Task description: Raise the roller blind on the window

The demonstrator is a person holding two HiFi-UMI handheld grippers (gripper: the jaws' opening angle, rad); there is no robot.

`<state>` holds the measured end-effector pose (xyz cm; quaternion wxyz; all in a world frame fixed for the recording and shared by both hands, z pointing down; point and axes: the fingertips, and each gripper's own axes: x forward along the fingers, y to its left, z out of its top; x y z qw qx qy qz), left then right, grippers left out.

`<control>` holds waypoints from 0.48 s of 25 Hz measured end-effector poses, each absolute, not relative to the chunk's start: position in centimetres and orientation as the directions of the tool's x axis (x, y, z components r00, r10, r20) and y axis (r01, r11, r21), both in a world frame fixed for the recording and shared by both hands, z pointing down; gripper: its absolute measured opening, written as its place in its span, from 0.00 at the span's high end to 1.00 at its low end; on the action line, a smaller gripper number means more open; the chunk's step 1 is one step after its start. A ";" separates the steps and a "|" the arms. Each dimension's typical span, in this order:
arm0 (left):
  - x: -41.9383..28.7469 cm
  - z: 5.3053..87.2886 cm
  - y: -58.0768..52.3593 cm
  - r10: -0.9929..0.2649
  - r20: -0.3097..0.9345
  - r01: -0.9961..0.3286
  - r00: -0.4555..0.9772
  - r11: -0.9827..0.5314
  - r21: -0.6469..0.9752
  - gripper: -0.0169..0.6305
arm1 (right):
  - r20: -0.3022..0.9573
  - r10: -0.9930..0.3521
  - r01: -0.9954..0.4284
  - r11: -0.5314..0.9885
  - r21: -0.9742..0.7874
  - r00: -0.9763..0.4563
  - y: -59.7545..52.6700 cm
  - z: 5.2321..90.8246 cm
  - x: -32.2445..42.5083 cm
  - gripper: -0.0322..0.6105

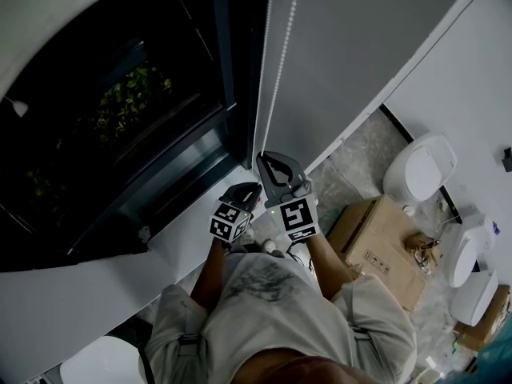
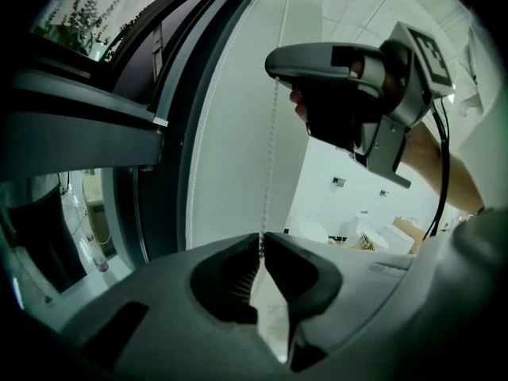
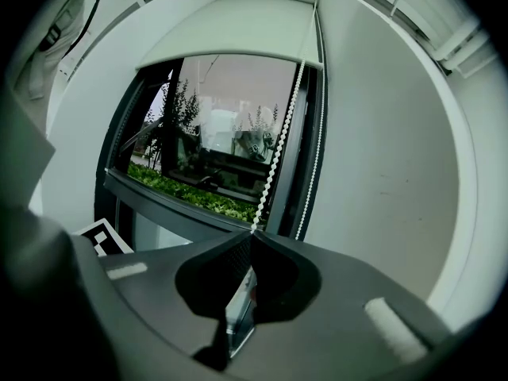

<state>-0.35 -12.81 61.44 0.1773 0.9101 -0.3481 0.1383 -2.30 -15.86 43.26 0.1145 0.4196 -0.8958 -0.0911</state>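
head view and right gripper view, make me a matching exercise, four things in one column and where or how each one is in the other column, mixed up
Column one:
1 roller blind
2 cardboard box
3 green plants
4 right gripper

Column two:
a outside, behind the window glass
b on the floor, at the right of the head view
c jaws closed on the bead chain
d covering only the top of the window

Pairs: 1-d, 2-b, 3-a, 4-c
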 end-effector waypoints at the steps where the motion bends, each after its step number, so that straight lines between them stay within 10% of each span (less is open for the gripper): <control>1: -0.4 61.0 -12.7 -0.585 0.366 -0.679 0.724 -0.698 0.229 0.92 | 0.129 -0.773 -0.733 0.632 0.253 -0.622 -15.8 43.3 -2.3 0.93; 12: -2.8 47.7 -13.5 -0.676 0.129 -0.688 0.725 -0.708 0.160 0.87 | 0.123 -0.772 -0.735 0.632 0.244 -0.623 -16.2 43.3 -1.9 0.93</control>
